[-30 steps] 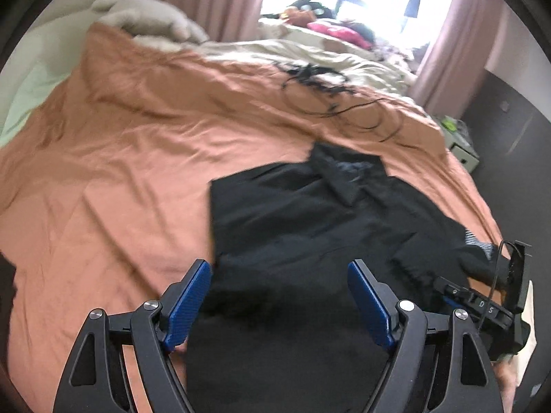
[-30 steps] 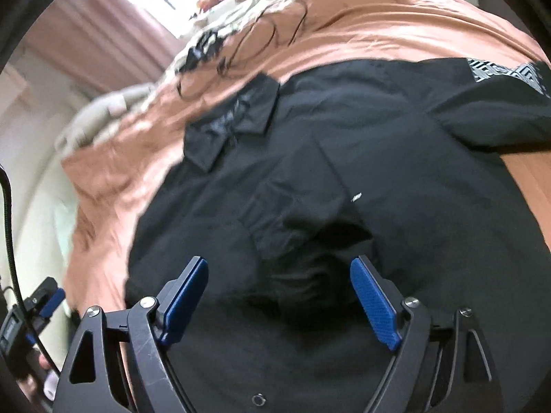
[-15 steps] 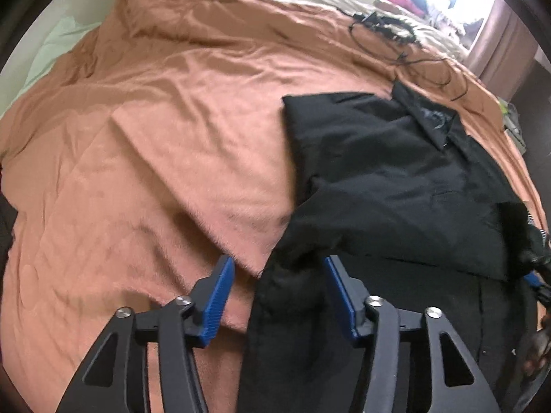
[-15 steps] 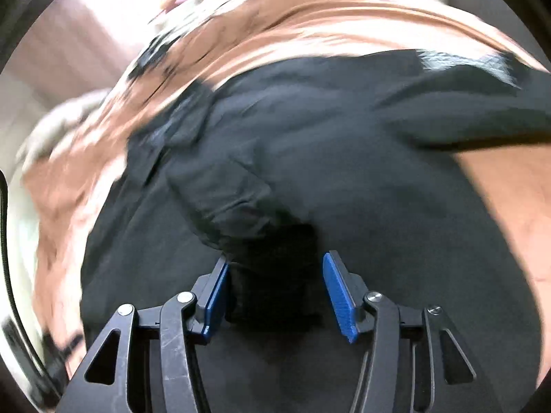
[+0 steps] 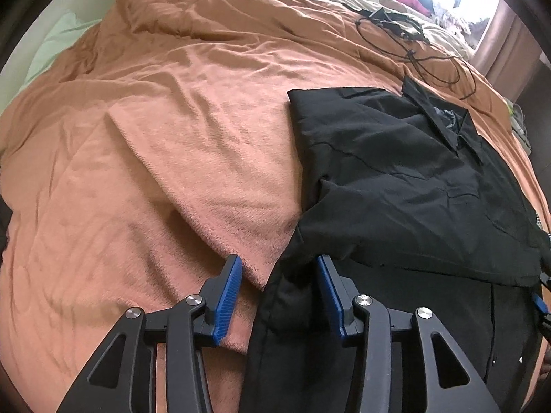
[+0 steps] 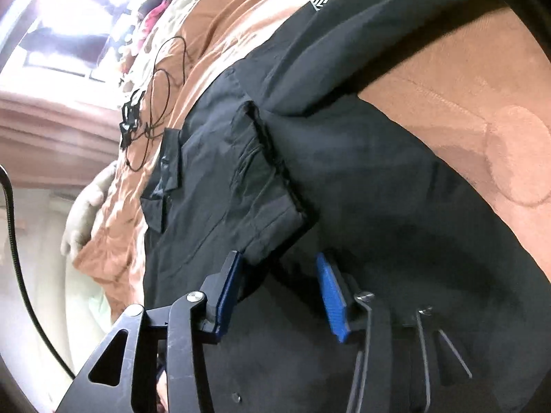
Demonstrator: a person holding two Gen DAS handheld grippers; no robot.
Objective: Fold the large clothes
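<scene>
We have the black collared shirt [image 5: 396, 179] spread on the orange blanket [image 5: 172, 137] of the bed, collar away from us, so its lower part can be folded up. Our left gripper [image 5: 279, 292] sits at the shirt's left edge, jaws partly spread around a ridge of fabric, not yet pinching it. Our right gripper [image 6: 279, 289] straddles the folded sleeve's cuff likewise; whether its pads touch cloth is hard to tell. A black cable [image 5: 430, 58] lies beyond the collar, well apart.
</scene>
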